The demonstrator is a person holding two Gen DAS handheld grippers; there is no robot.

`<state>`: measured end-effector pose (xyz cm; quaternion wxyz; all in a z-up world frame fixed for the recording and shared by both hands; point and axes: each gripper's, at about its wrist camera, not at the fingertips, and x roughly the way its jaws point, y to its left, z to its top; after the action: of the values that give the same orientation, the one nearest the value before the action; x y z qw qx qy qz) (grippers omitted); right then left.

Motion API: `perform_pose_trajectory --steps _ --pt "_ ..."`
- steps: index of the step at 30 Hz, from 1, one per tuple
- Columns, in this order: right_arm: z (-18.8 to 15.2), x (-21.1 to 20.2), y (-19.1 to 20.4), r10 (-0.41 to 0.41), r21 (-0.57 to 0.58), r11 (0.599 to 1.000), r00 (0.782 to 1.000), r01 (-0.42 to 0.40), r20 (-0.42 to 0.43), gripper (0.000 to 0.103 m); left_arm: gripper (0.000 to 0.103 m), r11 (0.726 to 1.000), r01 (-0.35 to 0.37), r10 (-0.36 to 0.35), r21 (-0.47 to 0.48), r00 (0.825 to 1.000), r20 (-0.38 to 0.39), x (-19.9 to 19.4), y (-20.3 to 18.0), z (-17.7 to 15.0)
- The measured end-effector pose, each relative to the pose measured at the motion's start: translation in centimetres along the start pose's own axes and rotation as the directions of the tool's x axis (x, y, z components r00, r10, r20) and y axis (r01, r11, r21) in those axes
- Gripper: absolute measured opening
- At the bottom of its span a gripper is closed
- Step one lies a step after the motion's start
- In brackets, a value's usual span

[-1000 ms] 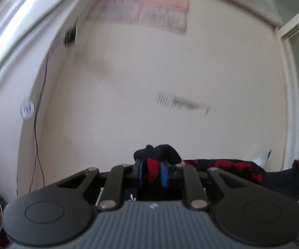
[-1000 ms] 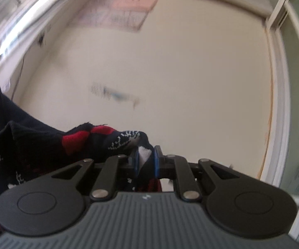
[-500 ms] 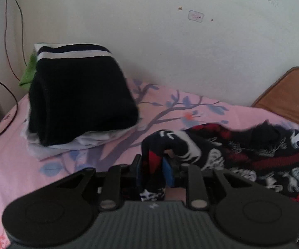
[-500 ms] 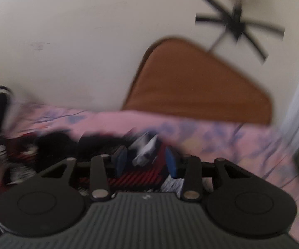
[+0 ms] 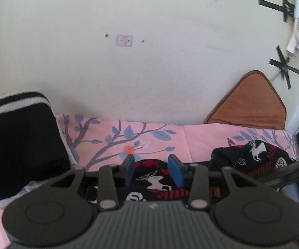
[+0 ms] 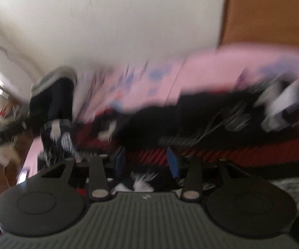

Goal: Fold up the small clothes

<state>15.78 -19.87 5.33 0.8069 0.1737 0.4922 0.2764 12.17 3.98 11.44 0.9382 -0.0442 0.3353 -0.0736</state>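
A black, red and white reindeer-pattern garment [image 5: 251,155] lies on the pink floral bedsheet [image 5: 201,137]. My left gripper [image 5: 152,167] is open just above it, the blue pads apart with the cloth lying between and below them. In the blurred right wrist view the same garment [image 6: 222,124] spreads across the sheet, with a white label [image 6: 282,108] at its right. My right gripper [image 6: 146,160] is open over its red-striped part. The right gripper's body shows at the right edge of the left wrist view [image 5: 294,176].
A stack of folded clothes topped by a black knit with white stripes [image 5: 18,143] sits at the left by the wall, and shows in the right wrist view [image 6: 54,95]. A brown cushion [image 5: 251,101] leans on the wall at the back right.
Both grippers came down from facing the ceiling with the garment held up. The right one opened first, then the left; the garment now lies on the sheet.
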Motion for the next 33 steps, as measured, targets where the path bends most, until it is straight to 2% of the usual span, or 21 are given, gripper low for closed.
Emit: perform_pose_trajectory --steps 1,2,4,5,6,7,8,10,11,13,16,19,23,24,26,27,33 --pt "0.2 1.5 -0.1 0.01 0.006 1.0 0.999 -0.01 -0.033 0.046 0.04 1.0 -0.002 0.002 -0.016 1.0 -0.009 0.5 0.4 -0.1" --pt "0.7 2.1 -0.2 0.016 0.007 1.0 1.0 -0.016 -0.003 0.046 0.041 1.0 -0.008 0.007 -0.029 1.0 -0.024 1.1 0.7 -0.2" --pt "3.4 3.0 0.3 0.029 -0.013 1.0 0.989 -0.027 0.143 0.045 0.041 0.998 -0.031 0.028 -0.053 0.997 -0.065 2.9 1.2 -0.6" --pt "4.8 2.7 0.3 -0.015 -0.045 0.999 0.965 0.028 0.262 0.048 0.041 0.997 -0.037 0.032 -0.062 0.996 -0.084 3.5 1.4 -0.8" --pt "5.9 2.4 0.3 -0.126 -0.036 0.988 0.924 0.149 0.362 0.053 0.041 0.997 -0.038 0.031 -0.07 0.995 -0.097 3.7 1.7 -1.1" --pt "6.8 2.0 -0.1 -0.233 0.019 0.969 0.881 0.247 0.412 0.053 0.041 0.997 -0.034 0.027 -0.073 0.995 -0.098 3.6 2.1 -1.3" --pt "7.4 1.4 -1.0 -0.255 0.075 0.966 0.876 0.247 0.409 0.053 0.041 0.997 -0.031 0.025 -0.071 0.995 -0.093 3.3 2.5 -1.6" --pt "7.4 -0.6 -2.7 -0.146 0.145 0.985 0.916 0.098 0.374 0.052 0.044 0.997 -0.031 0.027 -0.065 0.997 -0.071 2.5 3.4 -2.0" --pt "6.9 -2.0 -3.1 -0.118 0.156 0.986 0.923 0.064 0.366 0.053 0.047 0.997 -0.03 0.025 -0.067 0.998 -0.063 2.1 4.0 -2.2" --pt "5.3 -5.7 -3.2 -0.114 0.113 0.991 0.916 0.076 0.384 0.054 0.048 0.996 -0.032 0.027 -0.085 0.998 -0.057 1.4 5.1 -2.3" --pt "2.0 -11.8 -3.4 -0.186 0.048 0.982 0.892 0.183 0.412 0.059 0.053 0.995 -0.044 0.042 -0.087 0.999 -0.023 0.1 5.9 -1.6" --pt "-2.7 -18.7 -4.4 -0.271 0.033 0.957 0.846 0.288 0.459 0.065 0.055 0.993 -0.042 0.045 -0.106 0.999 0.026 -1.4 6.4 -0.5" --pt "-10.9 -26.0 -5.4 -0.416 0.064 0.893 0.764 0.445 0.493 0.068 0.056 0.992 0.021 -0.014 -0.122 0.998 0.06 -2.6 5.7 -0.6" --pt "-12.9 -26.9 -5.6 -0.448 0.079 0.878 0.752 0.473 0.483 0.068 0.056 0.993 0.038 -0.032 -0.111 0.998 0.053 -2.5 5.1 -0.8" --pt "-16.4 -27.6 -5.6 -0.492 0.107 0.858 0.747 0.502 0.447 0.068 0.056 0.994 0.07 -0.068 -0.079 0.997 0.027 -2.2 3.4 -1.8" --pt "-17.9 -27.6 -5.7 -0.496 0.117 0.859 0.753 0.498 0.432 0.068 0.056 0.994 0.084 -0.083 -0.064 0.996 0.011 -2.0 2.6 -2.4" --pt "-27.7 -27.4 -3.0 -0.355 0.117 0.933 0.828 0.339 0.433 0.068 0.056 0.989 0.134 -0.139 -0.061 0.987 -0.08 -0.8 0.4 -6.1"
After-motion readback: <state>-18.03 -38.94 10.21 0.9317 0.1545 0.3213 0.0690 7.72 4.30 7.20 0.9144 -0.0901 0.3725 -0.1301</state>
